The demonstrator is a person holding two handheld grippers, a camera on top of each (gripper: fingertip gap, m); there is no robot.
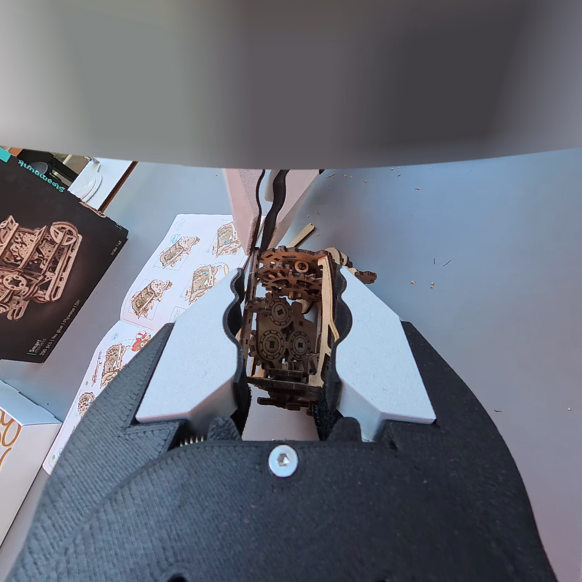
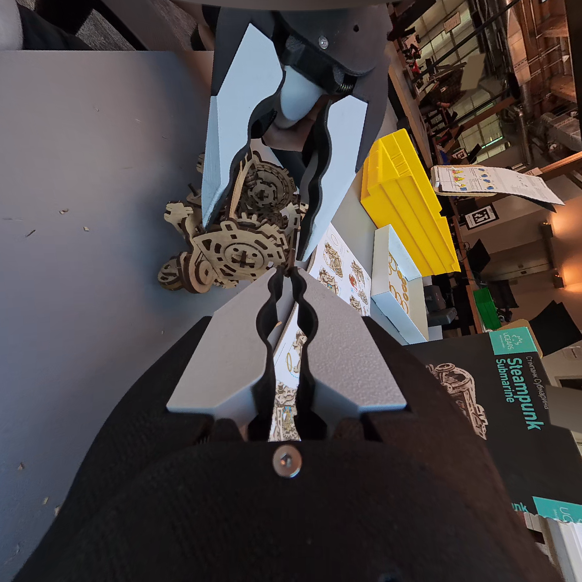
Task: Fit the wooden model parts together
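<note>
A wooden model (image 1: 289, 315) of laser-cut gears and plates sits between the fingers of my left gripper (image 1: 289, 272), which is shut on its two side walls just above the grey table (image 1: 456, 330). In the right wrist view the left gripper (image 2: 255, 239) comes from the top, with the model (image 2: 242, 252) in it. My right gripper (image 2: 285, 271) has its tips almost together, pinching a thin edge at the model's near end. In the left wrist view the right gripper (image 1: 256, 247) meets the model's far left wall from above.
A black box with a picture of the model (image 1: 47, 267) (image 2: 488, 409), an instruction sheet (image 1: 176, 277) (image 2: 340, 267) and a white box (image 1: 19, 441) (image 2: 393, 283) lie beside the model. A yellow bin (image 2: 406, 201) stands behind. A loose wooden strip (image 1: 302, 234) and wood chips lie on the table. My two grippers' fingertips are within a few centimetres of each other.
</note>
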